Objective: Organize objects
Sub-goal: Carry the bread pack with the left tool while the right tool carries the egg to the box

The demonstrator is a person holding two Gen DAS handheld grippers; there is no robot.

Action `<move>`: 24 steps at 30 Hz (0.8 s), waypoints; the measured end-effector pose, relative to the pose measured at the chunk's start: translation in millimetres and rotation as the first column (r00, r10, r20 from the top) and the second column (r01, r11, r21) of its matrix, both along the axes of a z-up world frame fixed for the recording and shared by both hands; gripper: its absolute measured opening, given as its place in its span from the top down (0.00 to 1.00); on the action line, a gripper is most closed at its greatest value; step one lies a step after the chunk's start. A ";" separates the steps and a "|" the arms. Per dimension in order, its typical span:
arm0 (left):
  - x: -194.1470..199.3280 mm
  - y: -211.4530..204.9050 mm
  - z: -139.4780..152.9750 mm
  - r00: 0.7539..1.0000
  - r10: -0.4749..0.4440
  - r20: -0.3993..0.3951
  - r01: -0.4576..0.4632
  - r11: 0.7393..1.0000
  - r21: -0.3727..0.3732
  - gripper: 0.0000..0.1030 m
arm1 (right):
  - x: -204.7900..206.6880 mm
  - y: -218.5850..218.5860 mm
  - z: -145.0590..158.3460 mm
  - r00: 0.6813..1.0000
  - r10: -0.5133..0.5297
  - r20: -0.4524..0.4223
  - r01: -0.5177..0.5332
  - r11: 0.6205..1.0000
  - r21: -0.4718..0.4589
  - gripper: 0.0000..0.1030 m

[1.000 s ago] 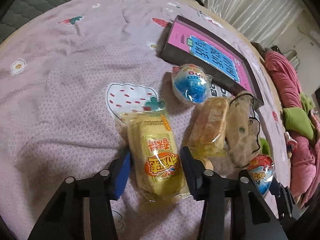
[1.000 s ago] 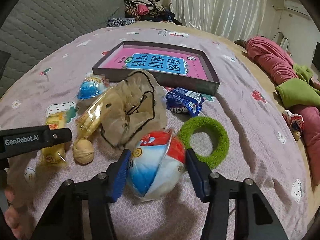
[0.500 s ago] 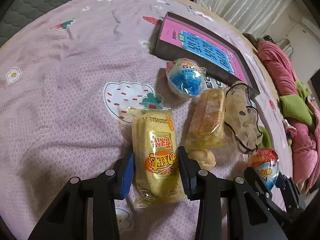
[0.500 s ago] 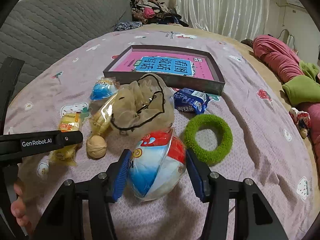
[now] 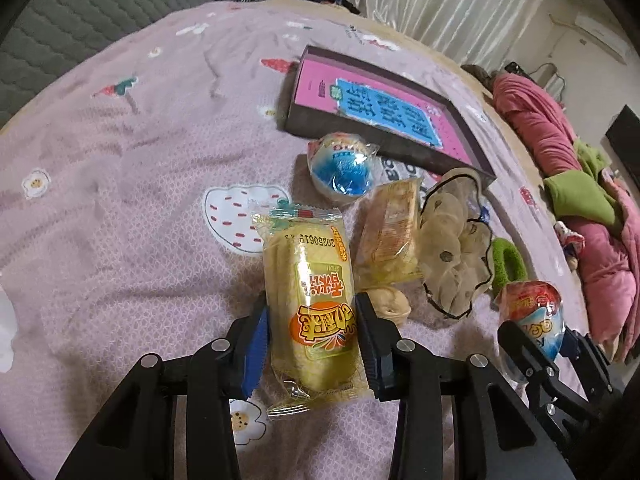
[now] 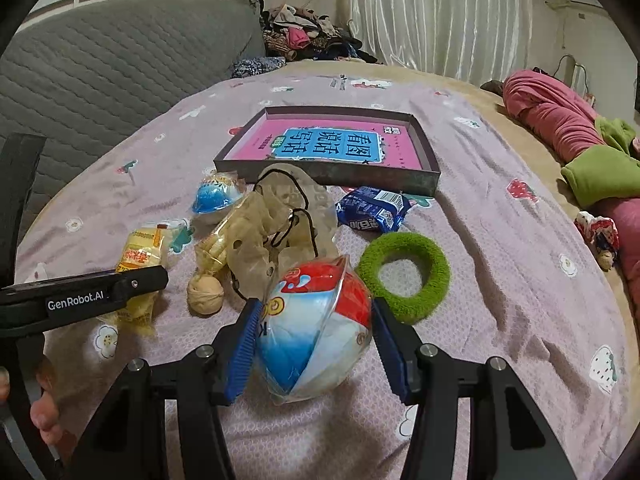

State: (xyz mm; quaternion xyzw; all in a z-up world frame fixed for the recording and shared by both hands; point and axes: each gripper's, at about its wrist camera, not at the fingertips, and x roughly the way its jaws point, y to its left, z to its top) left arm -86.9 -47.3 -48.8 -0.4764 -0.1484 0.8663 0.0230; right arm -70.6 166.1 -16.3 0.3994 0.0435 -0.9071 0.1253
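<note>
1. In the left wrist view, my left gripper (image 5: 314, 344) has its jaws closed against both sides of the yellow snack packet (image 5: 310, 300), at the lower centre of the frame. The packet runs lengthwise up the frame from between the jaws, over the purple bedspread (image 5: 120, 200).
2. Just right of the packet lie a walnut (image 5: 390, 305), a clear-wrapped pastry (image 5: 390, 236) and a beige mesh pouch (image 5: 456, 248) with a black cord. Above them sits a blue ball-shaped packet (image 5: 342, 168), touching the near edge of the dark box lid (image 5: 384, 120) holding a pink book.
3. At the lower right of that view, my right gripper (image 5: 536, 340) grips a red, white and blue ball packet (image 5: 534, 312).
4. In the right wrist view, the right jaws press on both sides of that ball packet at the lower centre. A green fuzzy ring (image 6: 404, 276) lies just to its upper right, a blue biscuit wrapper (image 6: 372, 208) above that, near the box lid.
5. At the left edge, the left gripper covers the near end of the yellow packet.
</note>
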 end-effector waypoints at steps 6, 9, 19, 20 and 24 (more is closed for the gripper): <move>6.8 7.0 10.4 0.999 -0.014 -0.031 0.014 0.999 -0.029 0.60 | 3.4 4.4 7.9 1.000 0.001 -0.015 -0.001 1.000 -0.019 0.47; 10.2 13.1 15.9 0.999 -0.025 -0.047 0.023 0.999 -0.048 0.60 | 4.1 5.6 11.9 1.000 0.005 -0.025 -0.006 1.000 -0.026 0.47; 22.8 30.3 33.3 0.994 -0.051 -0.097 0.041 0.993 -0.108 0.60 | 3.3 17.1 24.5 0.998 0.000 -0.058 -0.002 0.999 -0.036 0.47; 23.3 31.0 34.9 0.994 -0.053 -0.100 0.041 0.993 -0.112 0.60 | 2.8 18.6 25.8 0.998 -0.001 -0.059 -0.001 0.999 -0.034 0.47; 23.3 32.3 42.3 0.992 -0.047 -0.115 0.032 0.991 -0.127 0.60 | 1.0 25.8 32.4 0.998 -0.005 -0.070 0.002 0.999 -0.041 0.47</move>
